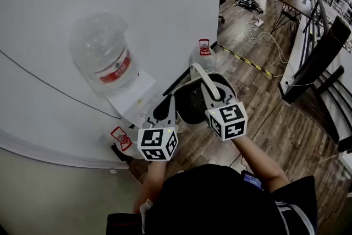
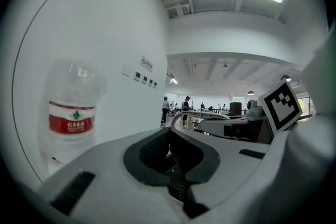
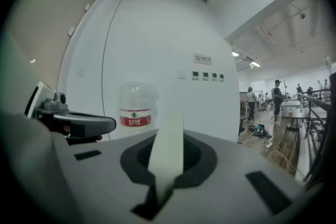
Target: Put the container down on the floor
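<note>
Two hand-held grippers hover side by side over a wood floor [image 1: 264, 118] at the foot of a curved white wall [image 1: 60, 3]. The left gripper [image 2: 170, 136] has its jaws pressed together with nothing between them, the black meshed pads meeting along the centre seam. The right gripper [image 3: 173, 136], just to its right and a little farther out, has its jaws pressed together on a pale strip [image 3: 167, 160] that stands up from the seam. The container [image 1: 201, 59], a clear jug topped by a red handle [image 1: 204, 45], stands upright on the floor close against the wall, beyond the grippers on the far side and apart from both. To the left, a large water bottle [image 1: 102, 55] with a red label sits tilted on a white dispenser [image 1: 132, 97] set against the wall; both gripper views show this bottle ahead. A second red handle [image 1: 121, 137] shows low at the near left beside the dispenser's base, just left of the left gripper's marker cube [image 1: 158, 143]; what it tops cannot be made out. Farther off, a yellow-and-black striped strip [image 1: 245, 60] crosses the floor, loose cables [image 1: 258, 36] lie near a table [image 1: 294, 5], and people [image 3: 252, 97] stand at the far end of the room.
</note>
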Motion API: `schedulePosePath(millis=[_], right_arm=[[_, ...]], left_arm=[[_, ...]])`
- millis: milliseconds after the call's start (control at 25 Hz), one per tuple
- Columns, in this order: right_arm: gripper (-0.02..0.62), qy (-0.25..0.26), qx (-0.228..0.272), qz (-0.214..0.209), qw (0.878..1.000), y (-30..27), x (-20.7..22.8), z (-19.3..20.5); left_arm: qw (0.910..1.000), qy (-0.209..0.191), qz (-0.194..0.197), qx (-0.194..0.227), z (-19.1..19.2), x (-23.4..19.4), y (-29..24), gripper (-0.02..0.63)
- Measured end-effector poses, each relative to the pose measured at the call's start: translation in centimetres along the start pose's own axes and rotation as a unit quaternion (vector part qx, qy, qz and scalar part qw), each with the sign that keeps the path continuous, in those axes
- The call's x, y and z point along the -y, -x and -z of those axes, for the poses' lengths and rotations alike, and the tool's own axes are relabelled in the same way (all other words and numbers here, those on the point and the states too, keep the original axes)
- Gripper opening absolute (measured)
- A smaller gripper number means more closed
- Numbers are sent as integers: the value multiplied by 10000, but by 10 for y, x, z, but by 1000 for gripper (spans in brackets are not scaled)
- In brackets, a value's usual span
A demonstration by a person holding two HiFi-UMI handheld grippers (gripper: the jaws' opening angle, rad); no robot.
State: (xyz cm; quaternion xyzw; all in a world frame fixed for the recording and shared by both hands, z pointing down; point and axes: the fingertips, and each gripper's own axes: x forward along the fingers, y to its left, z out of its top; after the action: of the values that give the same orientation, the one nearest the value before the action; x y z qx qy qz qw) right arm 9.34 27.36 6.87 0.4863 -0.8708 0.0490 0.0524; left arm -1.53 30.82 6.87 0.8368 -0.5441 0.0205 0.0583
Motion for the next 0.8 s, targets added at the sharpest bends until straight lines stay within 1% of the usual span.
schedulePosePath(millis=[400, 800], right_arm=[[28, -142, -59, -58, 9999, -5, 23, 8], [29, -171, -146, -227, 9995, -8, 58, 16]], left_arm=[[9999, 0, -92, -54, 6, 7, -21, 20], [9994, 11, -325, -145, 14, 25, -52, 20]])
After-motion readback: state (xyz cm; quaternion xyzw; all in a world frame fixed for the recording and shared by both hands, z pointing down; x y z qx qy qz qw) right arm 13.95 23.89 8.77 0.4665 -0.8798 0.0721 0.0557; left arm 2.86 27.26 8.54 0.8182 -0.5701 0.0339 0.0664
